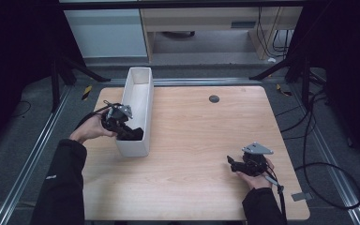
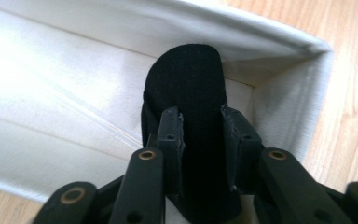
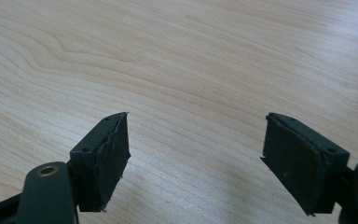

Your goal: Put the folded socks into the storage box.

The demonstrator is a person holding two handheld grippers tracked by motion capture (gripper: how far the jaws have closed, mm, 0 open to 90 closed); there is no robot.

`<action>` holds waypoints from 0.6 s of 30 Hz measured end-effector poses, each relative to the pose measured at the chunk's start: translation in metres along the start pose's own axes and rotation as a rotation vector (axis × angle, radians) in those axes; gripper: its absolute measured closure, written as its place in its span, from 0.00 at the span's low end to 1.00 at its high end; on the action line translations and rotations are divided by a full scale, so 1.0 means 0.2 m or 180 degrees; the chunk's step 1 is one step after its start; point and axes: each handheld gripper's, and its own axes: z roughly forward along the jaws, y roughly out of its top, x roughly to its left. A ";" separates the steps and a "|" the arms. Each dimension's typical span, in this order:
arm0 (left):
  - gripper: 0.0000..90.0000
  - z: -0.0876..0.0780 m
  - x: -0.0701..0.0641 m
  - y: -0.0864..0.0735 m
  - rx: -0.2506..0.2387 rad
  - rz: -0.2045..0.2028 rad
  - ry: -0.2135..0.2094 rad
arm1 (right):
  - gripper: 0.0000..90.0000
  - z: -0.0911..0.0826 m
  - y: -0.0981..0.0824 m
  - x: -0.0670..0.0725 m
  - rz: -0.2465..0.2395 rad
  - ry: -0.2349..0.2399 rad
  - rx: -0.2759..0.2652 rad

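So here we've got the left gripper (image 2: 200, 140) dipped into the near end of the white fabric bin (image 1: 146, 93), and its jaws are pinched on a black felt-looking pad (image 2: 186, 93) that stands upright between them. From the left gripper view the pads press both flat sides of it, so we're reading this as a real hold, not just hovering around it. The piece sits inside the bin, near its corner, at roughly 9 o'clock on the table (image 1: 192, 136) in the high view. Keeping it on edge makes sense to us: the bin is narrow, and a thin thing slots in easier that way.

Pose-wise, the left hand (image 1: 90, 129) comes in from the bin's outer side, wrist bent so the gripper angles over the rim and down.

The right gripper (image 3: 196, 158) is parked at about 5 o'clock, well apart from the bin, jaws spread wide with nothing between them, hanging low over bare wood. Looks like it's just waiting its turn.
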 end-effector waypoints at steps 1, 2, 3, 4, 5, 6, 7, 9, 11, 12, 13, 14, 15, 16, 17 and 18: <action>0.79 0.00 0.00 0.00 -0.0002 0.0040 -0.0004 | 0.25 0.00 0.00 0.00 0.0001 -0.0001 0.0000; 0.79 0.01 -0.01 -0.01 0.0007 0.0067 -0.0004 | 0.25 0.00 0.00 0.00 0.0013 0.0001 0.0003; 0.79 0.02 -0.01 -0.01 0.0057 0.0106 -0.0010 | 0.25 0.00 0.00 0.00 0.0013 0.0002 0.0002; 0.79 0.03 -0.02 -0.01 0.0100 0.0094 -0.0009 | 0.25 0.00 0.00 0.00 0.0000 0.0000 0.0000; 0.79 0.05 -0.03 -0.01 0.0143 0.0118 -0.0016 | 0.25 0.00 0.00 0.00 0.0002 -0.0003 0.0009; 0.79 0.06 -0.02 0.00 0.0137 0.0108 -0.0013 | 0.25 0.00 0.00 0.00 -0.0006 -0.0002 0.0014; 0.79 0.06 -0.02 0.00 0.0140 0.0115 -0.0011 | 0.25 0.00 0.00 0.00 -0.0003 0.0001 0.0021; 0.78 0.05 -0.02 -0.01 0.0122 0.0089 0.0011 | 0.26 0.00 0.00 0.00 -0.0008 0.0003 0.0020; 0.75 0.03 -0.02 -0.01 0.0078 0.0086 0.0077 | 0.25 0.00 0.00 0.00 -0.0011 0.0002 0.0015; 0.73 0.00 -0.02 -0.01 0.0053 0.0082 0.0128 | 0.25 0.00 0.00 0.00 -0.0005 0.0008 0.0022; 0.71 -0.01 -0.03 -0.01 0.0008 0.0052 0.0161 | 0.25 0.00 0.00 0.00 0.0014 0.0012 0.0035; 0.68 -0.04 -0.03 -0.02 -0.0073 0.0010 0.0211 | 0.25 0.00 0.00 0.00 0.0014 0.0016 0.0039; 0.63 -0.06 -0.03 -0.02 -0.0146 -0.0032 0.0263 | 0.25 0.00 0.00 0.00 0.0009 0.0012 0.0033; 0.61 -0.10 -0.04 -0.03 -0.0216 -0.0063 0.0308 | 0.25 0.00 0.00 0.00 -0.0002 0.0010 0.0025; 0.60 -0.13 -0.05 -0.03 -0.0263 -0.0064 0.0335 | 0.25 0.00 0.00 0.00 0.0002 0.0005 0.0017; 0.59 -0.15 -0.07 -0.04 -0.0336 -0.0097 0.0363 | 0.25 0.00 0.00 0.00 0.0011 0.0009 0.0015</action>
